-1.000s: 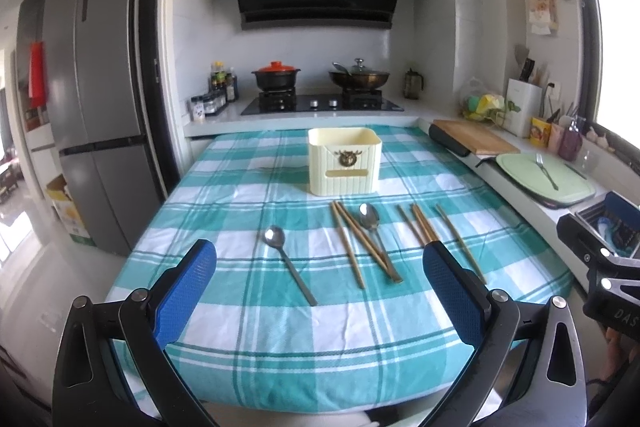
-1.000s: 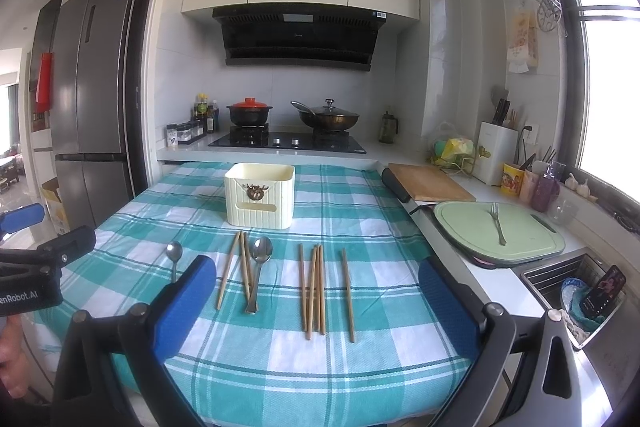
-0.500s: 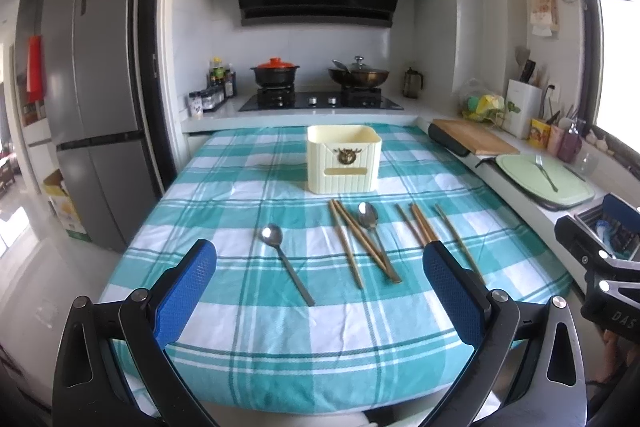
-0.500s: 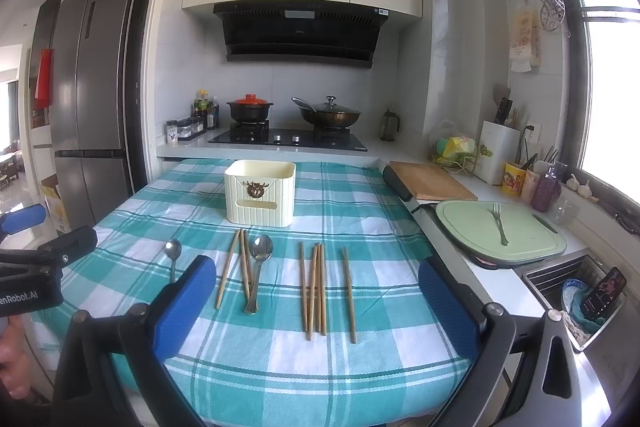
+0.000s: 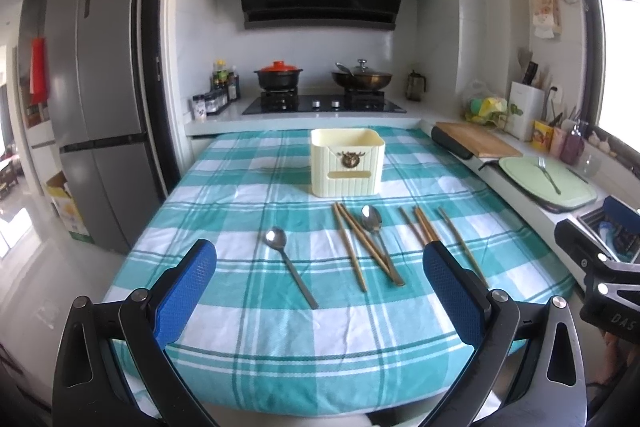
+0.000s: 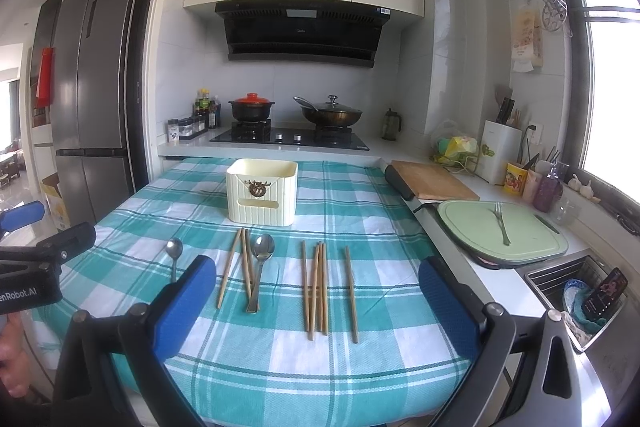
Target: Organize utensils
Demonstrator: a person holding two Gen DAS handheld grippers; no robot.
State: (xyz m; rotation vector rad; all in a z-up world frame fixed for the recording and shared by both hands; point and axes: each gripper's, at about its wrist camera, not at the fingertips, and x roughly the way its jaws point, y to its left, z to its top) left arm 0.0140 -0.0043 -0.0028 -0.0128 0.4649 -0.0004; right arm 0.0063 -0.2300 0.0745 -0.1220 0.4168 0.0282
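Left tongs [image 5: 316, 277]: held released, nothing gripped.
Lone spoon [image 5: 289, 264]: laid leftmost on the checked surface [image 5: 248, 327].
Chopstick pair with spoon [image 5: 370, 249]: centre.
Cream holder [image 5: 347, 161]: behind, upright.
Chopstick group [image 6: 324, 291]: rightmost.
Right tongs [image 6: 316, 293]: released, nothing gripped.

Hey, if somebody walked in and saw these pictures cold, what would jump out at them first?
Probably the teal checked tablecloth, with a cream holder standing at its far middle. In front of the holder lie two spoons and loose wooden chopsticks in a rough row. Both grippers hover wide open at the near edge, holding nothing.
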